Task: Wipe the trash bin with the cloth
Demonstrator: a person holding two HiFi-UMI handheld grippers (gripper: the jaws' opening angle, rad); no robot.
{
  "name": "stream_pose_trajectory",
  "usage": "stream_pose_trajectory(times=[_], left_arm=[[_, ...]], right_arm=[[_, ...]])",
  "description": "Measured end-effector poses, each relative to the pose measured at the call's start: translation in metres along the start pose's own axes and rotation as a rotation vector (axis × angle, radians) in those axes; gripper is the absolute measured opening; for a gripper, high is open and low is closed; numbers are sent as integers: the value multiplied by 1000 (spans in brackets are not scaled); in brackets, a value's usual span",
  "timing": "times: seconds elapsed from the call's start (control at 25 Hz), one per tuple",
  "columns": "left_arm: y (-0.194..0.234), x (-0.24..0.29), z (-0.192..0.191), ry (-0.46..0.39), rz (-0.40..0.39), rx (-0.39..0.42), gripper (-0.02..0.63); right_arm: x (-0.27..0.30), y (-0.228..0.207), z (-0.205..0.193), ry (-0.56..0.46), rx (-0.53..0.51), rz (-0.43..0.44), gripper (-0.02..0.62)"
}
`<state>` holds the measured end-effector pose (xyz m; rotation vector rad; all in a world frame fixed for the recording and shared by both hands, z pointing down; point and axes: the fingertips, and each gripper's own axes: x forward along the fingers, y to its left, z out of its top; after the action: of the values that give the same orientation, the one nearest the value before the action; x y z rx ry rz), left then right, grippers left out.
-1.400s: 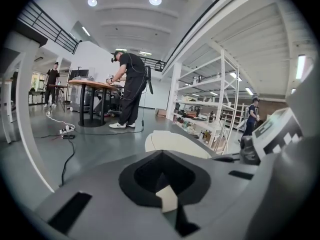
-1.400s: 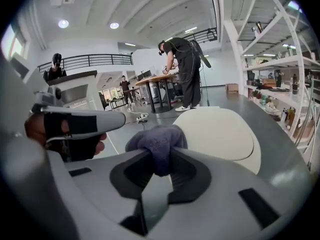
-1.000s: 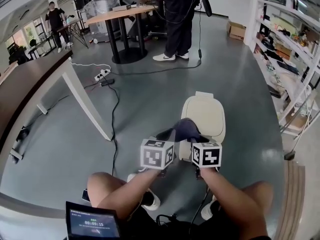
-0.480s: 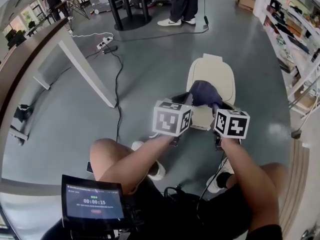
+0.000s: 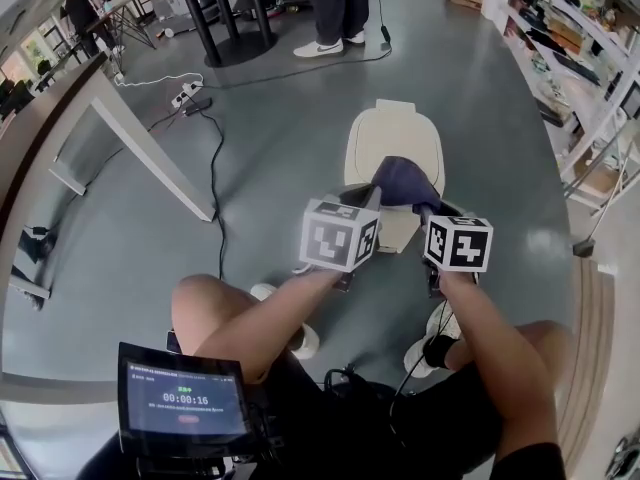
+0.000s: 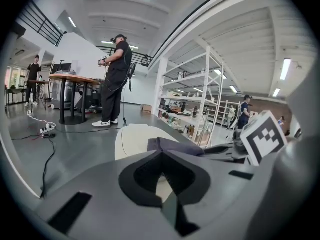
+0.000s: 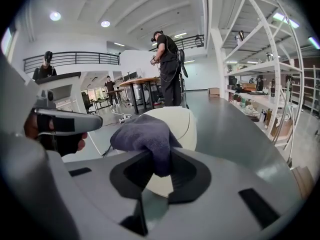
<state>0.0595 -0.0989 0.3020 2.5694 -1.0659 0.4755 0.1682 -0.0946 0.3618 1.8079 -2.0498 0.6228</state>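
While I am bending over the grey floor [image 5: 270, 208], my right gripper [image 7: 161, 158] is clamping a fold of the dark blue cloth [image 7: 141, 133] between its jaws. The rest of the cloth is bunching up above the jaw tips and spilling a little to their left. Just beyond and beneath that gripper, the cream trash bin [image 5: 392, 140] is standing on the floor, and the cloth is hanging over the bin's near end. Whether the fabric is actually touching the bin I cannot tell.

My left gripper [image 6: 161, 153] is hovering just to the left of the right one, apart from it. Its jaws are pressing together with nothing between them, and its tips are pointing at the bin's near left edge, close beside the cloth.

Ahead of both grippers, well past the bin, a person in dark clothes [image 6: 115, 79] is standing beside a wooden table [image 6: 70, 78] on black legs. Off to the left of my left gripper, a black cable [image 5: 212, 173] is trailing across the floor toward a white power strip [image 5: 186, 93], and a slanted white leg [image 5: 150, 143] is reaching down to the floor near it. To the right of my right gripper, white shelving [image 5: 590, 88] is running along the side of the room. Behind both grippers, down by my knee, a small screen [image 5: 183, 400] is glowing.
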Motion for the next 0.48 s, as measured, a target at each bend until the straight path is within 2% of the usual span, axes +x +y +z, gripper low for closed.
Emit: stream_pose_trajectory(times=[0.16,0.32,0.48], left_arm=[[-1,4,-2,10,8,8,-3],[1,9,-5,-6,18,36,-3],[11,-1,-6,-27,51,79,-3]], right_arm=[[-7,9,12,-86,-40,34,66],[-23,32,30,-184,-133,90,66],[-32,54,37,-220,-146,154,66]])
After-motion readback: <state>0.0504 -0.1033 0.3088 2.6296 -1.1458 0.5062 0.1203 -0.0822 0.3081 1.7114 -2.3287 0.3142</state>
